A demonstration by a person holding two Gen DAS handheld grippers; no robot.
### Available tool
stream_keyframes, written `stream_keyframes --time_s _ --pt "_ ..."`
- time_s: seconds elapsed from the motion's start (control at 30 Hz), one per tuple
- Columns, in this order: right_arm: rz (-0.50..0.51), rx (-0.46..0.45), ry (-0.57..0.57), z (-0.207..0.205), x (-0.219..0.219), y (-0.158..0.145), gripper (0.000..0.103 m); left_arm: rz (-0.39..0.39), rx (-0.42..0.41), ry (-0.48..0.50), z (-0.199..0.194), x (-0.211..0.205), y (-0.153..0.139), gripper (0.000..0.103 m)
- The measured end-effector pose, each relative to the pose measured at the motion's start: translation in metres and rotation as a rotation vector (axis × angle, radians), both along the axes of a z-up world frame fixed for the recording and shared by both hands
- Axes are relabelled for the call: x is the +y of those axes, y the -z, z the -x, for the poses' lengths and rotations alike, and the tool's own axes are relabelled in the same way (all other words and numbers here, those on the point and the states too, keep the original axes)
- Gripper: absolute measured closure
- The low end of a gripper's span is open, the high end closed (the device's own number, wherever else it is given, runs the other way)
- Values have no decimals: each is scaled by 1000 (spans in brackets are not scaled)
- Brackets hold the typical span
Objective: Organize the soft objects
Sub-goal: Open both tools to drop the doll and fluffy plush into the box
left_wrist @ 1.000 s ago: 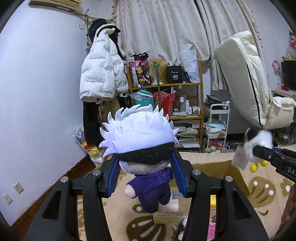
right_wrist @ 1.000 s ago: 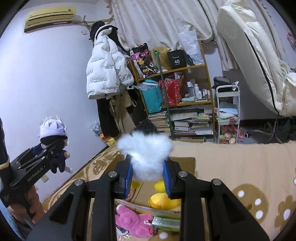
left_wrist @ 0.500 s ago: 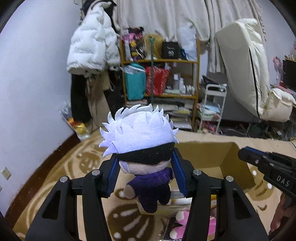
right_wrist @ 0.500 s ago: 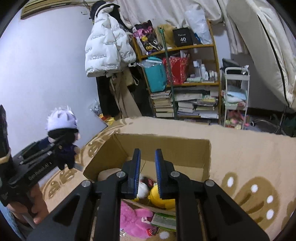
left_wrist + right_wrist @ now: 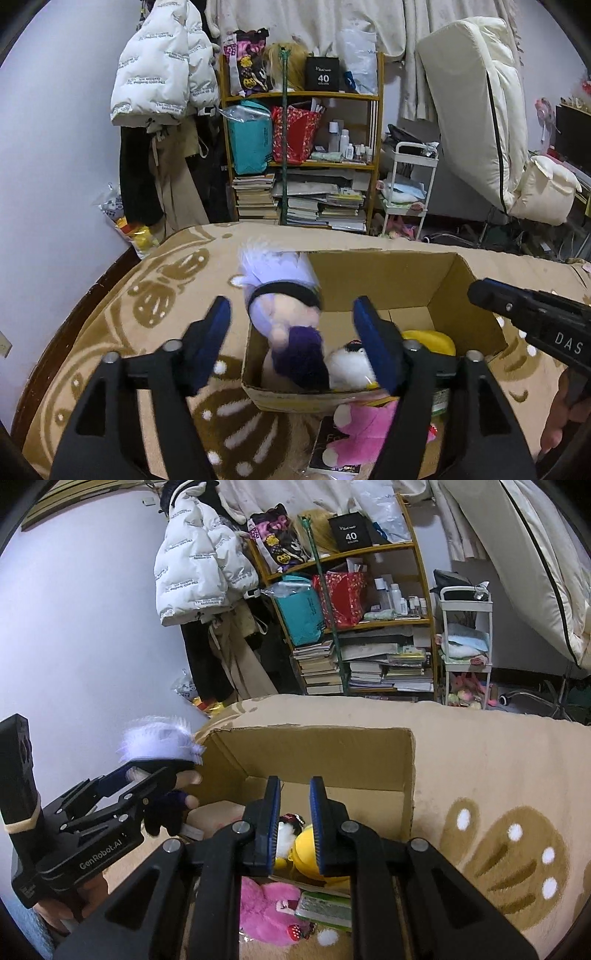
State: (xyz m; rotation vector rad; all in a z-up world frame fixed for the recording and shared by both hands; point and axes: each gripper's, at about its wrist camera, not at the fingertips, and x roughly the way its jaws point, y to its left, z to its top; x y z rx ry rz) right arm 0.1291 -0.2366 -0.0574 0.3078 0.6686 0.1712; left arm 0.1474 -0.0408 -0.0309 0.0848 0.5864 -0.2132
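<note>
Patterned beige carpet (image 5: 155, 295), cluttered bookshelf (image 5: 303, 155)

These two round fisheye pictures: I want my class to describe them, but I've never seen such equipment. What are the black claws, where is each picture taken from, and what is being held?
No robot here: a person holds a hand-operated claw in each hand, each with a camera looking along its two fingers.

The left-hand camera shows the left claw, its jaws opening; the white-haired doll is between them, free of the pads and blurred, over the cardboard box.

The right-hand camera shows the right claw, nearly shut and holding nothing.

The box stands on a beige patterned blanket. Inside lie a yellow plush and a pink plush.
</note>
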Motion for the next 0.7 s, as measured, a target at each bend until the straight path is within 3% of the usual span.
stream_keyframes --time_s 0.13,0.2,0.3,0.43,0.7 --pt "-6 6 26 5 -5 0 58 -10 -11 -6 7 3 -4 26" --pt "-5 8 35 8 -8 -2 53 -10 -10 -11 11 6 -5 20" --pt "3 11 52 12 -10 -4 35 -6 -8 -17 16 9 -8 16" --pt "12 21 60 20 -9 -6 21 -17 -14 -33 26 12 -12 7" --pt "31 42 68 39 -4 -9 0 -73 -22 -57 50 16 -19 4"
